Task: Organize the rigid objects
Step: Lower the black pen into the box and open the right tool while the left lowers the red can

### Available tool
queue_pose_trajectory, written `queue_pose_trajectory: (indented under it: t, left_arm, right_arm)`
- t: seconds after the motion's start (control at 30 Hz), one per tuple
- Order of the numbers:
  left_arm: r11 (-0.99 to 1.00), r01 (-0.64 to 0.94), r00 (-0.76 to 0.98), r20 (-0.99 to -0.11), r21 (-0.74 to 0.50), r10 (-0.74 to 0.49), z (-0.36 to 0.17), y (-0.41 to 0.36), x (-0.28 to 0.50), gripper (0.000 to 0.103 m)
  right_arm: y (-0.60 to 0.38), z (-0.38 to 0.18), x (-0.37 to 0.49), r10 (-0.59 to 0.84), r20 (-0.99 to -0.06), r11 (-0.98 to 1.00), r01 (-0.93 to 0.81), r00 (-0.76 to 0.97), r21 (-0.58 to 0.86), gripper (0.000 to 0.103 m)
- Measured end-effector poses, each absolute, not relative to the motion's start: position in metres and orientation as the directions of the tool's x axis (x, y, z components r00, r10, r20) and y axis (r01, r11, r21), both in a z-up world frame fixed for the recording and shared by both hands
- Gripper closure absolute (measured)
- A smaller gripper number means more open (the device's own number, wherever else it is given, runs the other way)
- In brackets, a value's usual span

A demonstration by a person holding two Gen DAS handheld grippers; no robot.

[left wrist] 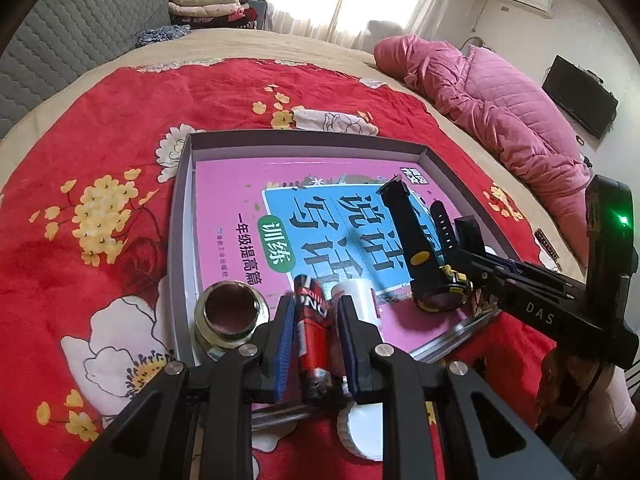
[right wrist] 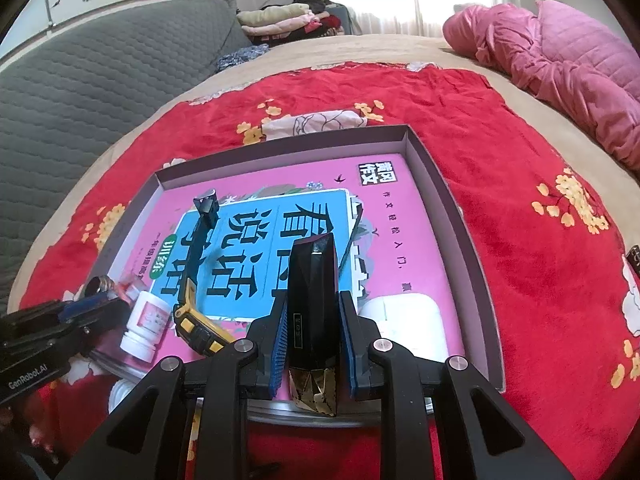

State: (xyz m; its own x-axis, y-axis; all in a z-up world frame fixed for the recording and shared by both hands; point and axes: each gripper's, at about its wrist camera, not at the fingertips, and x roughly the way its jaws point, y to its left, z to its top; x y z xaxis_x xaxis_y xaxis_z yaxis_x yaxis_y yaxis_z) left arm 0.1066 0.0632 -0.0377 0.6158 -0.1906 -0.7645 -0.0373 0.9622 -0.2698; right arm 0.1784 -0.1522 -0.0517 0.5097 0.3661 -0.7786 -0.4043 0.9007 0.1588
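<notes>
My left gripper (left wrist: pixel 314 314) is shut on a red and black battery (left wrist: pixel 316 344) over the near edge of a grey tray (left wrist: pixel 182 216). A pink book (left wrist: pixel 232 200) lines the tray. On it lie a metal ring fitting (left wrist: pixel 230 312), a white bottle (left wrist: pixel 358 294) and a black watch with yellow trim (left wrist: pixel 416 248). My right gripper (right wrist: pixel 314 308) is shut on a black faceted box with a gold end (right wrist: pixel 314 280), held above the book (right wrist: pixel 384 216). The white bottle (right wrist: pixel 146 320), the watch (right wrist: pixel 196 308) and a white case (right wrist: pixel 404 320) lie around it.
The tray (right wrist: pixel 448 184) rests on a red flowered blanket (right wrist: pixel 520 160) on a bed. A white lid (left wrist: pixel 366 434) lies on the blanket below my left gripper. A pink quilt (left wrist: pixel 500 112) is bunched at the far right. A small patterned object (left wrist: pixel 546 244) sits right of the tray.
</notes>
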Motion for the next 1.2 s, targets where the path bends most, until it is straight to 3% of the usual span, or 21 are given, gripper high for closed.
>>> queue_pose_trajectory:
  t: [0.2, 0.8, 1.2]
  left_arm:
    - [0.946, -0.05, 0.61, -0.759, -0.322, -0.226, -0.041, 0.07, 0.108, 0.08]
    - [0.949, -0.047, 0.611, -0.761, -0.311, -0.219, -0.042, 0.066, 0.107, 0.08]
    - [0.95, -0.046, 0.611, -0.761, -0.31, -0.218, -0.041, 0.066, 0.107, 0.08]
  right_arm:
    - [-0.154, -0.05, 0.178, 0.375, -0.777, 0.899, -0.401, 0.505, 0.173, 0.078]
    - [-0.149, -0.051, 0.181, 0.352, -0.784, 0.909, -0.385, 0.512, 0.157, 0.076]
    - [-0.154, -0.042, 0.177, 0.362, -0.769, 0.91, -0.377, 0.527, 0.171, 0.068]
